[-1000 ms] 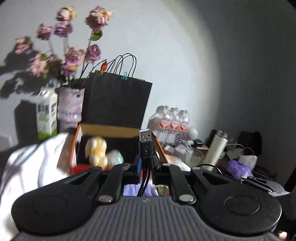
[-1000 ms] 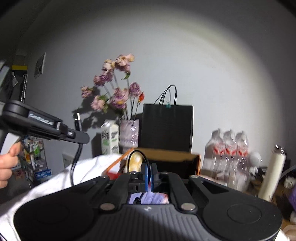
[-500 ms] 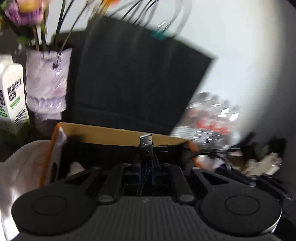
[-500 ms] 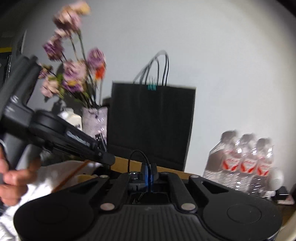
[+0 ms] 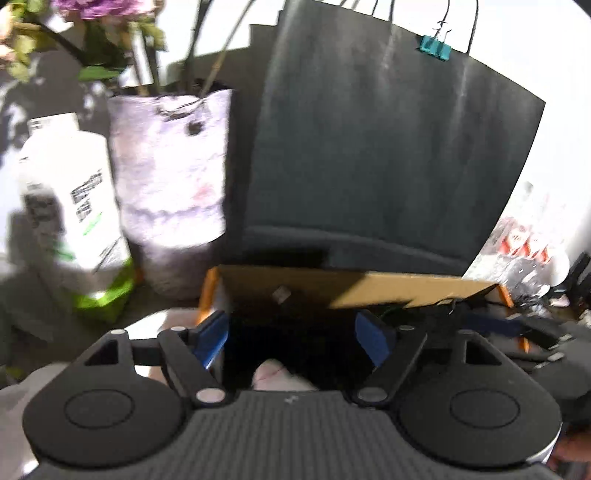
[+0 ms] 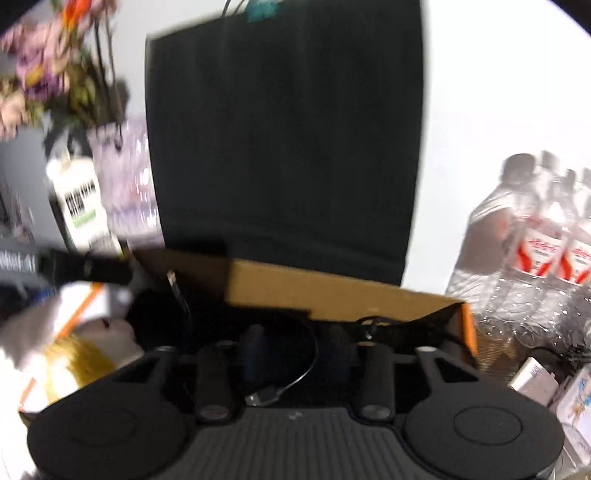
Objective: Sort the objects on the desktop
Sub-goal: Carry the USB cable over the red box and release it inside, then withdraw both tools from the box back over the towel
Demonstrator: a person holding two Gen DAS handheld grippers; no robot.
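Left wrist: your left gripper (image 5: 291, 338) gapes wide, holding nothing, over the cardboard box (image 5: 369, 286) | black paper bag (image 5: 380, 147) behind, vase (image 5: 170, 184) and milk carton (image 5: 74, 229) ahead-left | Right wrist: your right gripper (image 6: 297, 354) is spread, blur hides any grip | USB cable (image 6: 295, 369) loops between its fingers inside the box | water bottles (image 6: 535, 240) ahead-right against the white wall (image 6: 480, 92).

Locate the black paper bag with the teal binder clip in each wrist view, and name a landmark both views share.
Left wrist: the black paper bag fills the upper centre-right, teal binder clip on its top edge.
Right wrist: it fills the upper centre, clip at the top.
Shared landmark: the open orange-edged cardboard box, directly below the bag.
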